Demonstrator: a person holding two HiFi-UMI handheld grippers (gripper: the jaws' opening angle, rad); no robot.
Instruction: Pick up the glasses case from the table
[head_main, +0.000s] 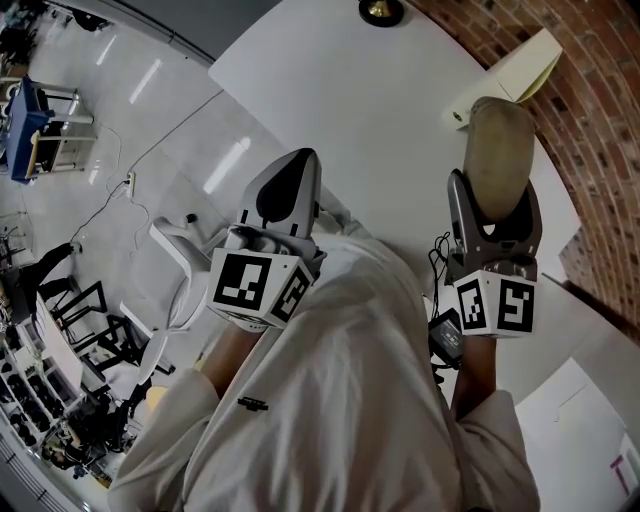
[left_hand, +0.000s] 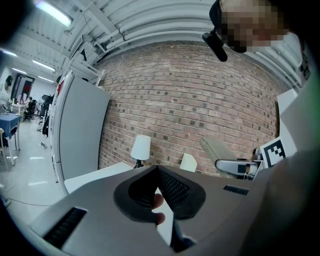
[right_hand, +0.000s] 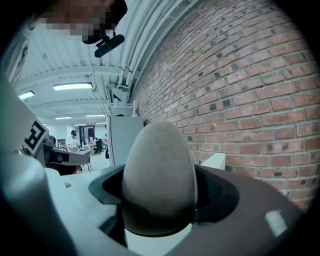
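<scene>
The glasses case (head_main: 497, 150) is a grey-beige oval pouch, held up above the white table (head_main: 350, 100). My right gripper (head_main: 496, 203) is shut on its lower half, and the case's rounded end sticks out past the jaws. In the right gripper view the case (right_hand: 159, 170) fills the space between the jaws of the right gripper (right_hand: 160, 192). My left gripper (head_main: 300, 165) hangs at the table's left edge. Its tips meet with nothing between them, as the left gripper view also shows for the left gripper (left_hand: 157, 170). From there the case (left_hand: 219, 150) appears at the right.
A brick wall (head_main: 600, 120) runs along the table's far right side. A cream folded card (head_main: 515, 72) and a lamp base (head_main: 381, 10) stand at the back of the table. A white chair (head_main: 178, 275) is left of the table, and a black device (head_main: 446, 336) with cables lies by my right arm.
</scene>
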